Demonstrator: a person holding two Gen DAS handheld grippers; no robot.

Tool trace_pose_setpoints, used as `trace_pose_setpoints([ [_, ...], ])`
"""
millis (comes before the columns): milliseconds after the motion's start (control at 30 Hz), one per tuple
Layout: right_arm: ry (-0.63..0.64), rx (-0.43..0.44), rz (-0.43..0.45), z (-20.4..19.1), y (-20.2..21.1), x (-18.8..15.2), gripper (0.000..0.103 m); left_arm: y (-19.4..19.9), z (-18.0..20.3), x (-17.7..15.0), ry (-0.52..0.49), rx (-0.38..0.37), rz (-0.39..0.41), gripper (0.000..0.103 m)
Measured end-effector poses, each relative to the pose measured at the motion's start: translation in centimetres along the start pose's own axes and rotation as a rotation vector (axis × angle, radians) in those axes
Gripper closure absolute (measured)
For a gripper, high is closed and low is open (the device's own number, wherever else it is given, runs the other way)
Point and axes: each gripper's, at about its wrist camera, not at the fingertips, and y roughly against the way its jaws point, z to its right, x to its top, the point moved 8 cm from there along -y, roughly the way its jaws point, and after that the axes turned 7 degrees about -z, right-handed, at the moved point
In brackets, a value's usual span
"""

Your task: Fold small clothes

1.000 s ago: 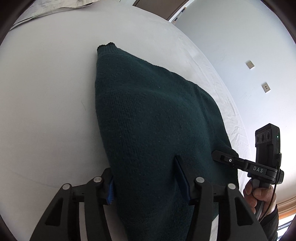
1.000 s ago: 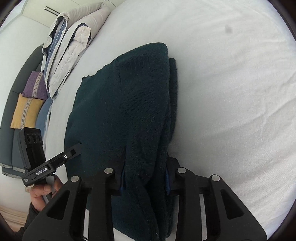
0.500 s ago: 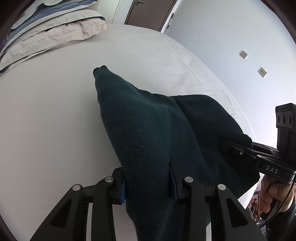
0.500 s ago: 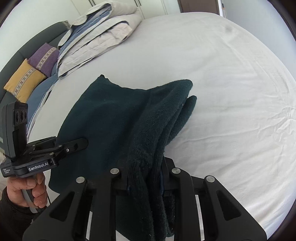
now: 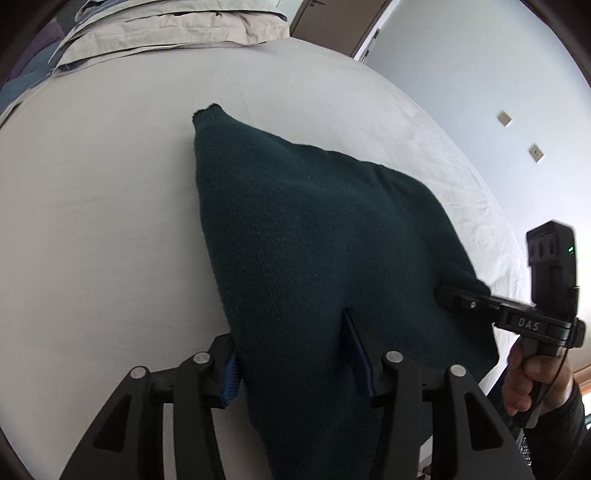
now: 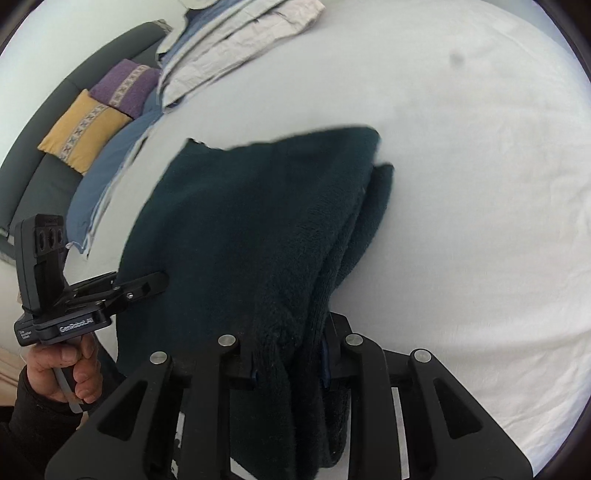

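A dark green knitted sweater (image 5: 314,240) lies partly folded on the white bed; it also shows in the right wrist view (image 6: 258,229). My left gripper (image 5: 291,369) is shut on the sweater's near edge, cloth bunched between the jaws. My right gripper (image 6: 288,354) is shut on a thick folded bundle of the same sweater at its right side. Each gripper shows in the other's view: the right one (image 5: 461,301) at the sweater's right edge, the left one (image 6: 147,284) at its left edge. The far corner of the sweater rests on the sheet.
The white bed sheet (image 6: 461,184) spreads all around. Folded beige and blue bedding (image 5: 166,33) lies at the head end. Yellow and purple cushions (image 6: 96,118) sit on a dark sofa at the left. A wall with sockets (image 5: 517,136) stands to the right.
Both grippers, still holding the sweater, have lowered and tilted back down toward the bed; the sweater has spread wider and flatter than half a second ago.
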Motion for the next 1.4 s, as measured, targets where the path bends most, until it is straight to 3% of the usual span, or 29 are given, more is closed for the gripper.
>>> trace_pose_setpoints([
  [100,-0.139,0.17,0.027,1.7,0.6,-0.6,0.071,0.1,-0.3,0.1,0.026,-0.019,0.01,0.041],
  [200,-0.185,0.158,0.048,2.7,2.2,-0.8,0.063,0.3,0.0,0.2,0.033,-0.009,0.017,0.039],
  [400,-0.165,0.152,0.181,1.8,8.8,-2.5,0.061,3.4,-0.6,-0.6,0.085,0.058,0.108,0.04],
  [500,-0.106,0.224,0.262,0.4,13.3,-3.4,0.061,5.6,-0.3,-1.0,0.105,0.084,0.177,0.04],
  [567,-0.067,0.289,0.26,-1.0,14.4,-3.4,0.061,6.3,0.8,-1.6,0.082,0.088,0.204,0.039],
  [667,-0.048,0.307,0.201,-3.7,11.7,-2.7,0.061,5.8,3.4,-3.1,-0.006,0.094,0.196,0.038],
  [767,-0.129,0.26,0.114,-1.9,7.4,-4.0,0.062,4.0,4.0,-4.8,-0.069,0.125,0.155,0.032],
  [933,-0.134,0.314,0.161,0.0,6.1,-5.8,0.065,3.8,2.9,-5.8,-0.055,0.143,0.146,0.031],
  [1000,-0.11,0.287,0.183,0.1,6.6,-6.5,0.064,4.4,2.5,-6.0,-0.046,0.164,0.162,0.031],
  [1100,-0.086,0.129,0.229,1.4,8.3,-7.3,0.061,5.1,2.4,-5.8,-0.053,0.195,0.185,0.029],
  [1167,-0.064,0.081,0.276,1.8,10.4,-7.7,0.061,5.4,2.8,-5.6,-0.061,0.203,0.193,0.028],
  [1333,0.058,-0.167,0.443,0.1,16.3,-7.8,0.06,6.4,3.5,-5.1,-0.083,0.243,0.239,0.013],
  [1400,0.125,-0.274,0.528,-1.6,18.8,-7.7,0.049,7.2,3.6,-4.9,-0.086,0.273,0.273,0.007],
])
